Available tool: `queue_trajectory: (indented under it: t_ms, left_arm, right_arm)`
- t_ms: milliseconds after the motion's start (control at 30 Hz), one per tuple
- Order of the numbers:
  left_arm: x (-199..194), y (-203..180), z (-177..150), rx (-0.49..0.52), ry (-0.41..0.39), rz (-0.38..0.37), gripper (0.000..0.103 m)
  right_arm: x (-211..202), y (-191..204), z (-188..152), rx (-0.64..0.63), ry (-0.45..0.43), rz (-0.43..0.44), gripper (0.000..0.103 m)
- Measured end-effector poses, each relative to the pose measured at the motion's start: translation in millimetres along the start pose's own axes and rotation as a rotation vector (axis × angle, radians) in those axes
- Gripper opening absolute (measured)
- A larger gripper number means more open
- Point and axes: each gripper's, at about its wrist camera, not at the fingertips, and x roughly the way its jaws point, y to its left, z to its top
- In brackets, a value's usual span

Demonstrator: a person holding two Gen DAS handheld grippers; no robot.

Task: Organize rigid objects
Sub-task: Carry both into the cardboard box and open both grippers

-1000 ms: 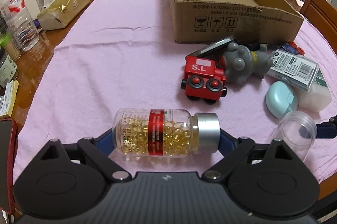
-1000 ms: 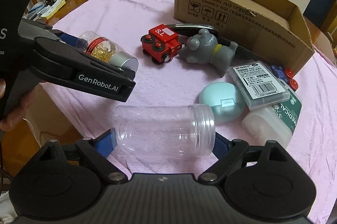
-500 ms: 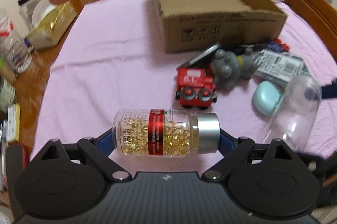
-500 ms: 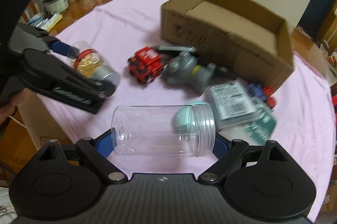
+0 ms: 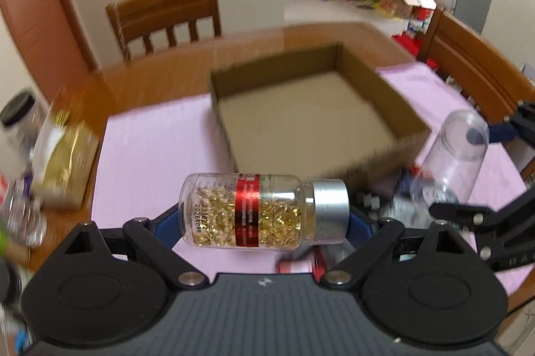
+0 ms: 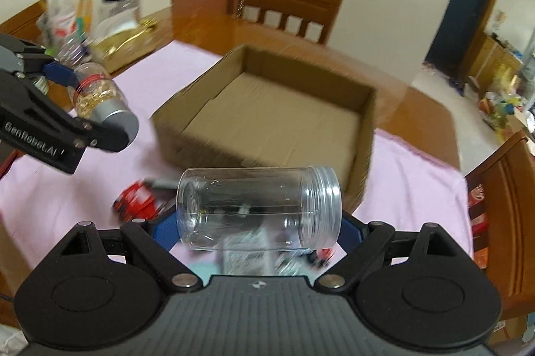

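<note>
At the lower middle of the left wrist view, the left tongs (image 5: pixel 265 222) are spread wide and squeeze a capsule bottle (image 5: pixel 264 211) end to end. It lies sideways, half full of gold capsules, silver cap on. Up in the middle sits the cardboard box (image 5: pixel 394 108) on the counter, with nothing in it. At the lower middle of the right wrist view, the right tongs (image 6: pixel 259 230) hold a clear jar (image 6: pixel 259 210) the same way, empty, no lid. I think both are being carried. Next, reach over the box, lower, let go gently.
</note>
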Motion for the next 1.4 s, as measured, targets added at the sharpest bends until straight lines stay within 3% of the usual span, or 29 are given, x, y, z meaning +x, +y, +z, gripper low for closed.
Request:
queue_trajectory:
  t_ms: [167,467,633,1100,1233,1400]
  left_arm:
    - [35,0,45,0.050,-0.042,-0.022,0.093]
    - [119,2,93,0.062,-0.017,-0.022,0.094]
    - [126,11,105,0.028,-0.073,-0.015,0.095]
    - [84,43,73,0.001,-0.039,-0.071,0.100]
    - [75,50,57,-0.018,-0.018,-0.073,0.100]
    - [66,50,41,-0.020,-0.024,-0.024,0.100]
  right_arm:
    - [15,-16,21,0.047,-0.014,-0.035,0.093]
    - [41,-30,41,0.114,0.014,-0.080,0.093]
    - [53,-38,45,0.143,0.033,-0.101,0.093]
    - [79,-41,66,0.133,0.039,-0.111,0.093]
    - [78,-38,72,0.117,-0.005,-0.126,0.103]
    - [69,-32,74,0.095,-0.013,-0.133,0.103]
